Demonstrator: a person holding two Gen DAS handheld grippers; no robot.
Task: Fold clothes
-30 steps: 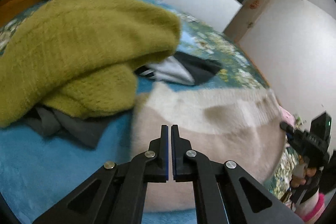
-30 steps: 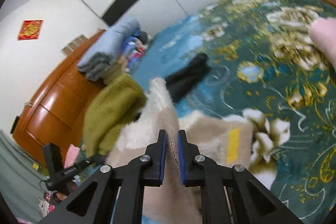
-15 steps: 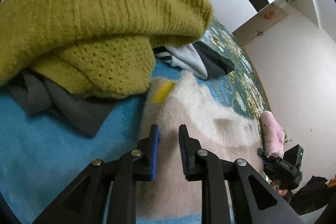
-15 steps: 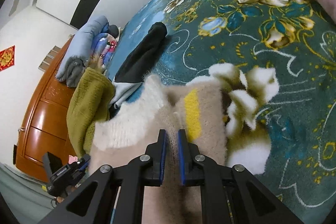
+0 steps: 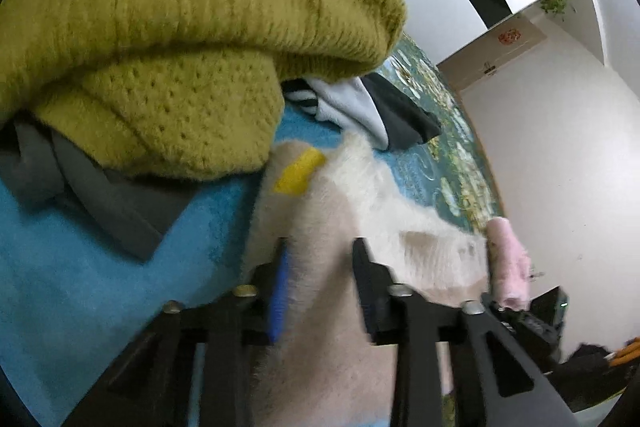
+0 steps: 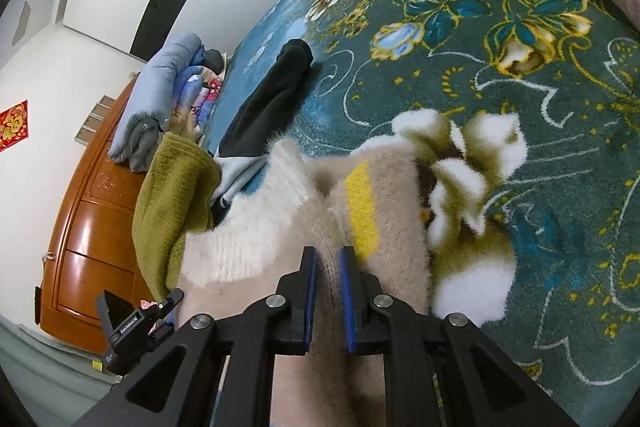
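The fluffy beige-and-cream sweater with a yellow patch (image 6: 384, 211) lies on the teal floral bedspread (image 6: 520, 39), just beside the olive-green knitted sweater (image 5: 180, 39). No boxes or baskets show in either view; the clothes sit loose on the bed.

The right gripper (image 6: 329, 259) has its blue-padded jaws nearly together, pinching a raised ridge of the beige knit. The left gripper (image 5: 320, 247) stands partly open and its jaws have just been closing a little; beige fabric lies between them, but the pads do not press on it.

Only the left wrist view shows the grey garment (image 5: 112, 203) under the olive one and a rolled pink cloth (image 5: 508, 259) (the far end is blurred). Only the right wrist view shows the orange-brown wooden cabinet (image 6: 92, 227), the folded blue-grey bedding (image 6: 160, 83) and the sweater's ruffled white-and-olive trim (image 6: 464, 167). Both show the black garment (image 6: 276, 99).
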